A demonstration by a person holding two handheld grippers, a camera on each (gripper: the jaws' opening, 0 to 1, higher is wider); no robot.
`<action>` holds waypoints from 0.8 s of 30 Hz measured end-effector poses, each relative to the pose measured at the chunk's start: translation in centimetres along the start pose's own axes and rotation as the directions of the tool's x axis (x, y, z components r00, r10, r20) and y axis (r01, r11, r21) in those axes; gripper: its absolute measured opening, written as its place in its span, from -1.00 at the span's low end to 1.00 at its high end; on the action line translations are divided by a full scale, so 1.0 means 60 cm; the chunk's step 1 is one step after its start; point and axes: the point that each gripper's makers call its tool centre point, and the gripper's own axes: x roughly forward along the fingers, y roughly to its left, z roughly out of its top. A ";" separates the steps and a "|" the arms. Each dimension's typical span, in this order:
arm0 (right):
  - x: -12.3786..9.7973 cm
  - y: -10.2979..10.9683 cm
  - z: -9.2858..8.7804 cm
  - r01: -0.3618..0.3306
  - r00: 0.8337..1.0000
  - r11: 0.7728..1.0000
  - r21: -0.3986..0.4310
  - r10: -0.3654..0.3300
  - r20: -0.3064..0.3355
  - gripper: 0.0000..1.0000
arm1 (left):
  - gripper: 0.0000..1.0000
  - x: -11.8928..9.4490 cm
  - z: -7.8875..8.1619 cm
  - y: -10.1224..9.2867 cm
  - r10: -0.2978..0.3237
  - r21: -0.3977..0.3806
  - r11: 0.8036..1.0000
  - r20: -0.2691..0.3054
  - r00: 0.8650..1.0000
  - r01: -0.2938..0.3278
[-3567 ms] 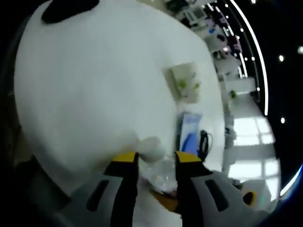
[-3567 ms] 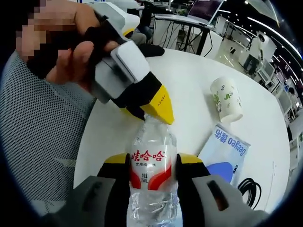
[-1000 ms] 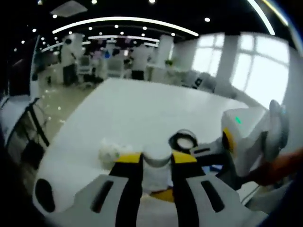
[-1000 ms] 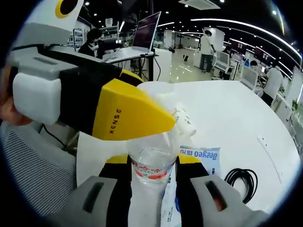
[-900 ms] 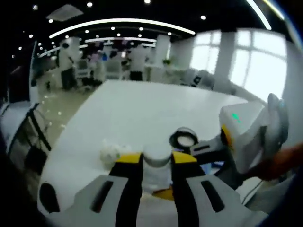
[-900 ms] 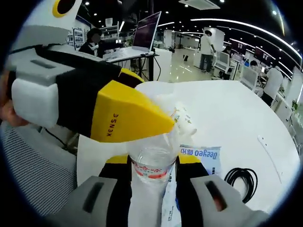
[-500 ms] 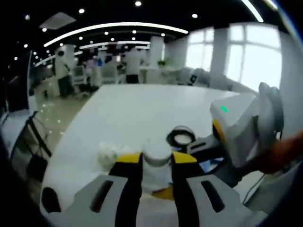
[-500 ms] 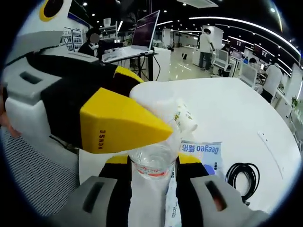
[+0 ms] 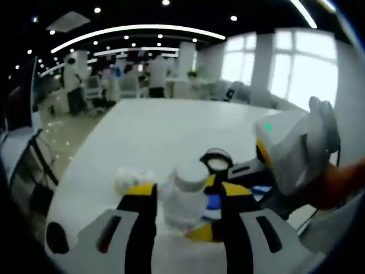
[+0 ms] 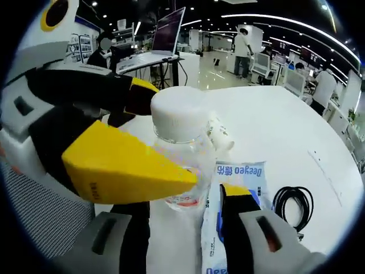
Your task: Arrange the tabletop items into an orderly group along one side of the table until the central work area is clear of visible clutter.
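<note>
The water bottle [image 10: 181,154] stands between both grippers at the near edge of the table [image 10: 274,125], white cap up, red label low on its clear body. In the right gripper view the right gripper [image 10: 185,214] has its jaws spread, one either side of the bottle's base with a gap showing at the 3 o'clock jaw, so it is not clamping. The left gripper [image 10: 191,174] comes in from 9 o'clock with its yellow jaw lying across the bottle's shoulder; in the left gripper view its jaws [image 9: 183,197] stand apart around the bottle [image 9: 185,197], cap between them, not pressing.

The step in hand looks like a handover or setting-down of the bottle (I judge it to be resting on its base, though the base itself is hidden). To do it well, one gripper should close low on the ribbed body, squarely, before the other backs off; thin plastic will buckle if squeezed hard, and a tall bottle tips easily.

Around it: a paper cup [image 10: 221,140] lies on its side just beyond the bottle at 12 o'clock, a blue and white packet [image 10: 236,182] lies flat just beside it at 3 o'clock, and a coiled black cable [image 10: 290,208] sits further out at 3 o'clock. A crumpled white wad [image 9: 126,178] lies at 9 o'clock in the left gripper view. The cup and packet crowd any sideways slide.
</note>
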 end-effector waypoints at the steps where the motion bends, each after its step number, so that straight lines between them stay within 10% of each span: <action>1: -0.002 -0.002 -0.001 0.004 1.000 1.000 0.011 -0.004 0.004 0.14 | -0.14 -0.002 -0.003 0.001 -0.001 -0.003 1.000 0.000 1.000 0.001; 24: -0.113 -0.033 -0.104 0.121 0.993 0.986 0.118 -0.121 -0.007 0.10 | 0.02 0.046 -0.052 0.003 -0.045 0.049 0.998 -0.067 0.997 0.048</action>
